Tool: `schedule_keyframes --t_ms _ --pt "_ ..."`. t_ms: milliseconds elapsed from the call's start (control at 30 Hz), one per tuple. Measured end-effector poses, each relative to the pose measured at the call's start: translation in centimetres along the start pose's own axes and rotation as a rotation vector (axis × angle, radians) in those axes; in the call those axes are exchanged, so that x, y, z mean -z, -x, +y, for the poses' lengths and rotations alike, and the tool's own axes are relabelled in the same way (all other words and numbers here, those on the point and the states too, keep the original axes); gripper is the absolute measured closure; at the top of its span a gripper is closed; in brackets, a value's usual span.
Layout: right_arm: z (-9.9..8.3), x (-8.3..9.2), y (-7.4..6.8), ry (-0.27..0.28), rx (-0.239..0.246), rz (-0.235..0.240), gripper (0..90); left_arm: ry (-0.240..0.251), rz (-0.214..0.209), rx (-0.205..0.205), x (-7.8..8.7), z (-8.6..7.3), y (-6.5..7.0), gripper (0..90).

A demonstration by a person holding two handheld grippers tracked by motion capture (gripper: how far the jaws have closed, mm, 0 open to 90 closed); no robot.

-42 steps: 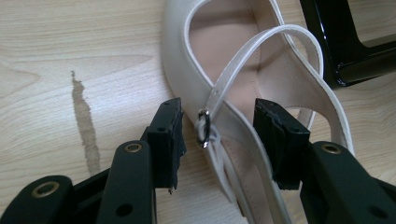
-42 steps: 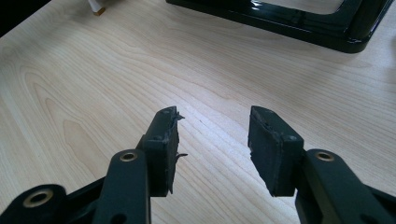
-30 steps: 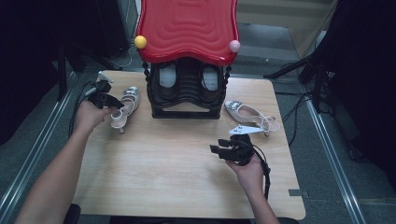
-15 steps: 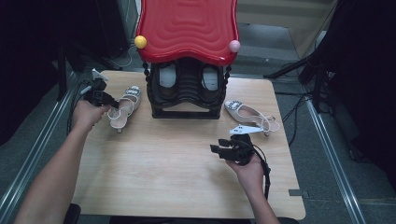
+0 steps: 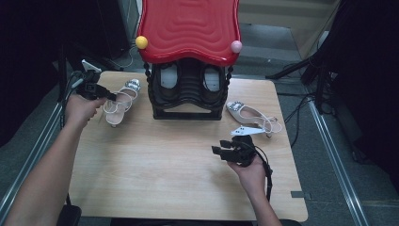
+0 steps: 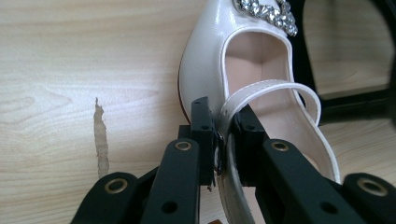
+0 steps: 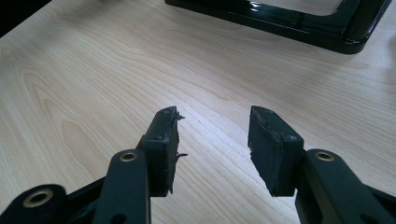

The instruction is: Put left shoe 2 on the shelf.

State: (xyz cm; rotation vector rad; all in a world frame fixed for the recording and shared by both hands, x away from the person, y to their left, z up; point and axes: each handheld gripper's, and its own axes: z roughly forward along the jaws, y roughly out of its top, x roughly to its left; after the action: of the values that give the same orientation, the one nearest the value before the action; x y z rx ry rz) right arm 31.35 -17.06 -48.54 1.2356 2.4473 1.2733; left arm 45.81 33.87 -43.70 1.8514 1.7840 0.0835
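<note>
Pinching the strap of a white heeled shoe (image 6: 219, 70) between its black jaws, the left gripper (image 5: 101, 92) sits at about ten o'clock on the wooden table (image 5: 155, 165); the jaws have just been closing, and the pads now press on the thin band from both sides. In the high view that shoe (image 5: 120, 99) lies just left of the black shoe rack (image 5: 188, 89), its jewelled toe at the rack's near corner. A red wavy top (image 5: 188, 28) with a yellow ball (image 5: 141, 42) and a pink ball (image 5: 236, 46) crowns the rack. At about five o'clock the right gripper (image 7: 212, 128) hovers over bare wood, its jaws spread with nothing between them. A second white shoe (image 5: 251, 115) lies at three o'clock, right of the rack.
</note>
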Motion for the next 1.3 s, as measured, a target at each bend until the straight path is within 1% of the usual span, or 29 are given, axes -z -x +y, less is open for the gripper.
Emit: schedule_keyframes --t_ms 100,200,233,333,367,567,667,700,867,900,933,967,1000,1067,1100,1200,1300 --pt "0.0 0.0 0.0 0.003 0.002 -0.002 54.3 -0.002 -0.002 -0.009 0.7 0.4 0.3 82.4" --pt "0.0 0.0 0.0 0.000 0.000 -0.001 54.2 -0.003 -0.010 -0.010 1.2 0.7 0.5 82.4" --pt "0.0 0.0 0.0 0.000 0.000 0.000 54.2 0.006 -0.009 -0.011 1.4 0.8 0.6 82.4" --pt "0.0 0.1 0.0 0.005 0.001 0.000 54.3 0.010 -0.012 -0.014 2.1 1.2 0.9 82.4" --pt "0.0 0.1 0.0 0.005 0.000 0.000 54.2 0.012 -0.018 -0.011 2.4 1.4 1.0 82.4" --pt "0.0 0.0 0.1 0.004 0.004 0.000 54.2 0.042 -0.020 -0.022 4.4 2.6 1.9 82.3" --pt "0.0 0.0 0.1 0.004 0.003 0.001 54.2 0.042 -0.029 -0.026 5.3 3.1 2.3 82.4" --pt "0.0 0.1 0.1 0.004 0.003 0.001 54.2 0.054 -0.032 -0.028 5.8 3.3 2.5 82.4" --pt "0.1 0.0 0.0 0.007 0.003 0.004 54.2 0.075 -0.042 -0.038 7.5 4.2 3.3 82.4" --pt "0.1 0.0 0.0 0.006 0.004 0.003 54.2 0.075 -0.043 -0.030 7.9 4.4 3.5 82.4" --pt "0.1 0.0 0.0 0.006 0.005 0.004 54.2 0.073 -0.043 -0.033 8.4 4.6 3.5 82.4" --pt "0.1 0.0 0.0 0.005 0.003 0.005 54.2 0.075 -0.042 -0.030 8.7 4.9 3.7 82.4" --pt "0.1 -0.1 0.0 0.005 0.003 0.005 54.2 0.080 -0.036 -0.040 9.2 5.1 3.8 82.4" --pt "0.1 -0.1 0.0 0.004 0.002 0.005 54.2 0.094 -0.029 -0.043 10.1 5.7 4.4 82.4" --pt "0.1 -0.1 0.0 0.004 0.001 0.005 54.2 0.093 -0.032 -0.048 10.5 5.9 4.6 82.4" --pt "0.1 -0.1 0.0 0.004 0.005 0.007 54.2 0.121 -0.042 -0.050 12.0 6.7 5.3 82.4" --pt "0.1 -0.1 0.0 0.004 0.003 0.008 54.2 0.138 -0.055 -0.043 13.5 7.5 5.8 82.4"
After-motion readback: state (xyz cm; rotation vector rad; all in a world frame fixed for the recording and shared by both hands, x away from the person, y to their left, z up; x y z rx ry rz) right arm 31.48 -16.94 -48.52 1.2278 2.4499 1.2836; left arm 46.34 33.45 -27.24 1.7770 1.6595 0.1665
